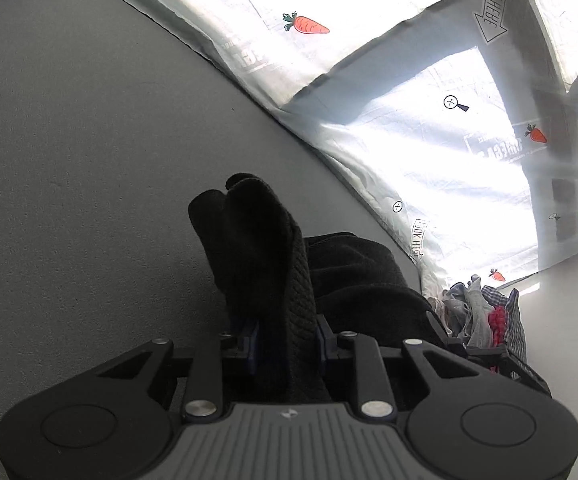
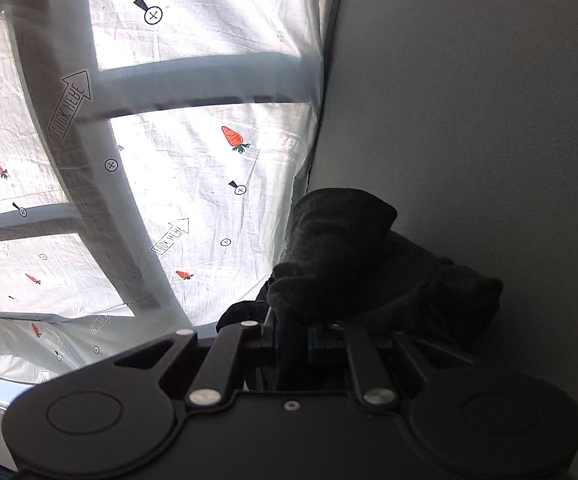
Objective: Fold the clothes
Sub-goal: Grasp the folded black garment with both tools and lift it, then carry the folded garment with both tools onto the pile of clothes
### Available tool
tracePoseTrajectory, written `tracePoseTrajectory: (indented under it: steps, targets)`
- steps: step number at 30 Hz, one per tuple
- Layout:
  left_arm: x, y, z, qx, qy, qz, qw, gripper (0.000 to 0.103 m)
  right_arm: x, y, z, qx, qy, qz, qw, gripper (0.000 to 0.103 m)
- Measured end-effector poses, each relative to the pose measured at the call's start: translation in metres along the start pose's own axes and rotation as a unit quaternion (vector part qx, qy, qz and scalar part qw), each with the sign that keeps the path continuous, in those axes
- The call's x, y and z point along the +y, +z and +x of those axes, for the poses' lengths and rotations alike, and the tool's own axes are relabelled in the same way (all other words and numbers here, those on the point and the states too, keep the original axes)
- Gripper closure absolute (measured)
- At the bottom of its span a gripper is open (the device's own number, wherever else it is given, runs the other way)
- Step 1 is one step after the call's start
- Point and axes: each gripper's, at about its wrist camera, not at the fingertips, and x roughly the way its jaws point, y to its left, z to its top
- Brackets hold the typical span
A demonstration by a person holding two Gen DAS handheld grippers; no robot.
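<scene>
The left gripper (image 1: 287, 336) has its jaws closed tight on a black garment (image 1: 265, 248). A thick fold of the dark, textured cloth stands up from between the jaws toward 12 o'clock, and more of it bunches toward 3 o'clock. Behind it is a plain grey wall (image 1: 89, 140). A backlit white curtain (image 1: 409, 152), printed with carrots, arrows and small crosshair marks, fills the view from 12 to 3 o'clock, with the shadow of a window frame showing through it. At 4 o'clock, just beside the gripper's right linkage, sits a pile of mixed clothes (image 1: 485, 312), checked, grey and red.

In the right wrist view, the right gripper (image 2: 293, 340) likewise has its jaws clamped on the black garment (image 2: 349, 264), which heaps up from the jaws toward 1 o'clock against the grey wall (image 2: 469, 100). The same printed curtain (image 2: 193, 168) spans 9 to 12 o'clock. Both grippers hold the garment up in the air; no desk surface shows beneath it.
</scene>
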Motion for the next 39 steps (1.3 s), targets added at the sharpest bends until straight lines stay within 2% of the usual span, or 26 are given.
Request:
tracePoseTrajectory:
  steps: [6, 13, 18, 22, 27, 33, 39]
  targets:
    - [-0.013, -0.025, -0.01, 0.023, -0.031, 0.015, 0.9991, 0.076, 0.007, -0.024, -0.042, -0.042, 0.02, 0.015, 0.999, 0.091]
    - [-0.028, -0.053, -0.022, 0.05, -0.067, 0.033, 0.9959, 0.076, 0.001, -0.043, -0.106, -0.112, 0.003, 0.032, 0.993, 0.091]
    - [-0.039, -0.075, -0.006, 0.09, -0.092, 0.045, 0.9907, 0.076, -0.004, -0.057, -0.152, -0.162, -0.009, 0.044, 0.986, 0.091]
    - [-0.065, -0.093, 0.015, 0.115, -0.104, 0.067, 0.9856, 0.076, -0.007, -0.068, -0.189, -0.201, -0.019, 0.053, 0.978, 0.091]
    - [-0.117, -0.117, 0.039, 0.107, -0.113, 0.091, 0.9836, 0.076, -0.002, -0.012, -0.25, -0.193, 0.001, 0.025, 0.981, 0.091]
    - [-0.197, -0.161, 0.082, 0.06, -0.096, 0.094, 0.9891, 0.076, 0.004, 0.057, -0.323, -0.181, 0.025, -0.01, 0.983, 0.091]
    - [-0.294, -0.196, 0.127, 0.026, -0.13, 0.088, 0.9872, 0.076, 0.02, 0.123, -0.39, -0.179, 0.047, -0.052, 0.981, 0.091]
